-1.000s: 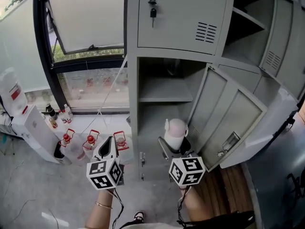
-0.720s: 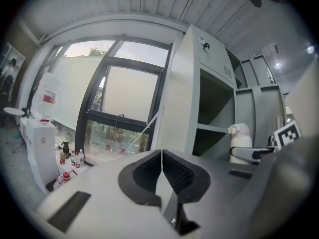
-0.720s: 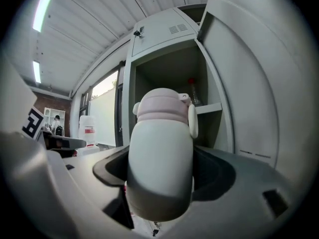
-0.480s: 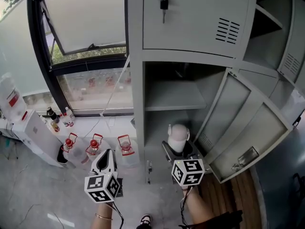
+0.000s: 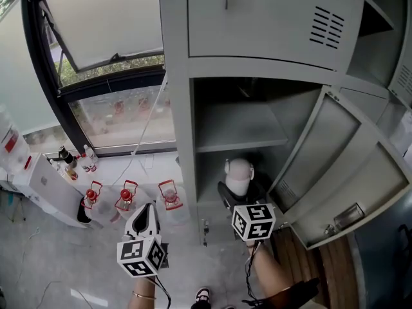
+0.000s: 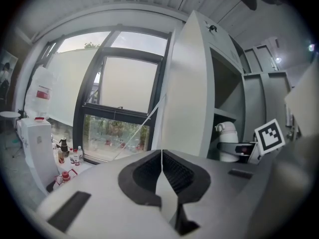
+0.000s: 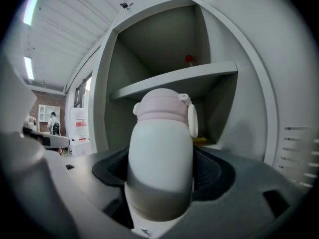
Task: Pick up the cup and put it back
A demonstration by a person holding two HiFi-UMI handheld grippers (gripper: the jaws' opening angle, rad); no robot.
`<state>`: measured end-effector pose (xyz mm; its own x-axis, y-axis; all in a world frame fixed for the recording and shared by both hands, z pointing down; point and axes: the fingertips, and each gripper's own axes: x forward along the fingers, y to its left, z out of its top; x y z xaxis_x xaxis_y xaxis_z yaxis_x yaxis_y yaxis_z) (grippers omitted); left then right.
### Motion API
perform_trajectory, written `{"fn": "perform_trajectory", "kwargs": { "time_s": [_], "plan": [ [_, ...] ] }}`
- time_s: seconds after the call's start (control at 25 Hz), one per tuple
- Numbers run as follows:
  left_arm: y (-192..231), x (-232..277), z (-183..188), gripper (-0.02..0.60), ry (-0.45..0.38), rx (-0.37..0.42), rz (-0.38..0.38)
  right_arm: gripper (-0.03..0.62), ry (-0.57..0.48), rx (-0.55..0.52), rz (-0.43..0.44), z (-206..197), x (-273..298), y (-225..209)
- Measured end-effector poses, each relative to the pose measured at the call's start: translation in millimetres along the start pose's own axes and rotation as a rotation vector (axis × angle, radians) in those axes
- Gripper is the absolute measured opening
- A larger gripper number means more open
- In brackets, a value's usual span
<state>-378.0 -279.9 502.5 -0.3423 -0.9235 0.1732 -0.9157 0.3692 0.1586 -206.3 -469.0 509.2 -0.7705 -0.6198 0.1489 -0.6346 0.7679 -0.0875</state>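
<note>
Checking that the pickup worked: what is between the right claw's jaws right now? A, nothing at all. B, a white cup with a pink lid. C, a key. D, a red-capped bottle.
B: the right gripper view shows the white, pink-lidded cup clamped between the jaws of the right claw.

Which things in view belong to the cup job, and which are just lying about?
Job: white cup with pinkish lid, gripped upright between the jaws of the right gripper; open grey locker with its shelf.
Lying about: left gripper, jaws together and empty; red-handled water jugs; water dispenser; small bottles; window.
</note>
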Motion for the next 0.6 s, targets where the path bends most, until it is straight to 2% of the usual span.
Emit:
{"fn": "perform_trajectory", "kwargs": {
  "time_s": [0.6],
  "plan": [
    [27.6,20.6,-24.6,0.011,0.041,-0.035,0.025,0.345,0.092,-0.027,0.020,-6.1,60.1,-7.3]
  ]
}}
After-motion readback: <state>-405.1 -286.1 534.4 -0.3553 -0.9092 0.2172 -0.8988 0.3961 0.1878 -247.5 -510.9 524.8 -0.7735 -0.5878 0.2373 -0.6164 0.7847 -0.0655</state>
